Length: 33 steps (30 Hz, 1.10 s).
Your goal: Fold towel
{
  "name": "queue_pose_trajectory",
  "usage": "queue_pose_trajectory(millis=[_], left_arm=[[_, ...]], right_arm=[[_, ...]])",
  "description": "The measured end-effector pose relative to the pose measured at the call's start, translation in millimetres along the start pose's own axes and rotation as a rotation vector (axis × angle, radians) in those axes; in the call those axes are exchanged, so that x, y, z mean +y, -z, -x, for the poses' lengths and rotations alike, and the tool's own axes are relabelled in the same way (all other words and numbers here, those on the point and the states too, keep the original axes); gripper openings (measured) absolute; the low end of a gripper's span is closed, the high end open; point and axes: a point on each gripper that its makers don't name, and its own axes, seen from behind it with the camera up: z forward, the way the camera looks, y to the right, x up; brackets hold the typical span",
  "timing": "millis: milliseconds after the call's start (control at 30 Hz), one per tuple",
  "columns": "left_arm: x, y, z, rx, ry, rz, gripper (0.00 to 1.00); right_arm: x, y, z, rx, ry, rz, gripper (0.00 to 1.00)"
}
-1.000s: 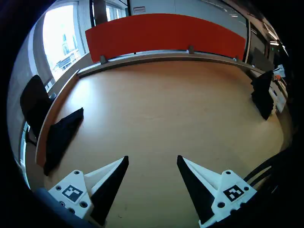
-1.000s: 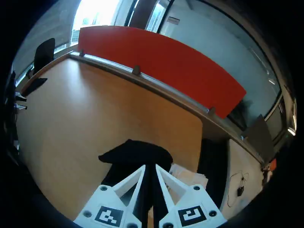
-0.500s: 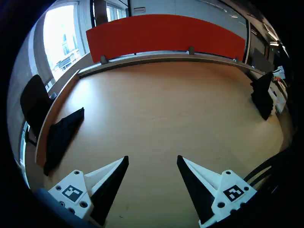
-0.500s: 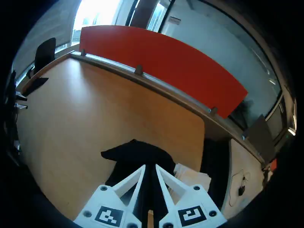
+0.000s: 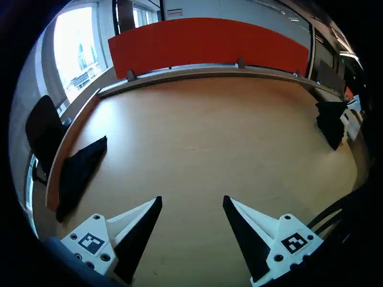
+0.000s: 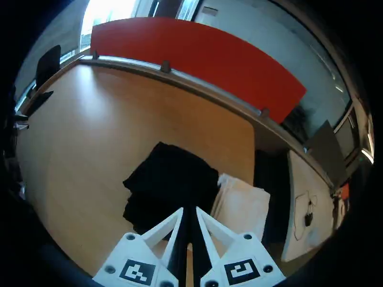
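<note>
A pile of folded black towels (image 6: 167,184) lies near the right end of the wooden table (image 6: 95,134). My right gripper (image 6: 189,210) hovers over the pile's near side with its fingers shut; I cannot tell whether any cloth is pinched between them. In the left gripper view the same pile (image 5: 332,123) sits at the far right. My left gripper (image 5: 191,201) is open above bare tabletop (image 5: 201,138). Another black towel (image 5: 76,170) hangs over the table's left edge.
A white folded cloth or paper stack (image 6: 242,205) lies right beside the black pile. A red divider panel (image 5: 206,43) runs along the table's far edge. A black chair (image 5: 42,129) stands beyond the left edge, and windows are behind it.
The right gripper's view has tipped and shifted, so the black pile now lies flat and fully spread below it. In the left gripper view the pile's top has dropped. The left gripper has not moved.
</note>
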Motion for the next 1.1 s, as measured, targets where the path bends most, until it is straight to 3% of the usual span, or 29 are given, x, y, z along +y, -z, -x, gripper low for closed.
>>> queue_pose_trajectory(millis=[600, 1100], left_arm=[[-4.2, 2.1, 0.2, -0.011, -0.018, -0.019, 0.94], [-1.1, 3.5, 0.3, -0.022, -0.022, -0.035, 0.94]], right_arm=[[1.5, -25.0, 57.8, -0.101, -0.081, 0.008, 0.04], [-2.5, -45.7, 78.6, -0.126, -0.132, 0.003, 0.04]])
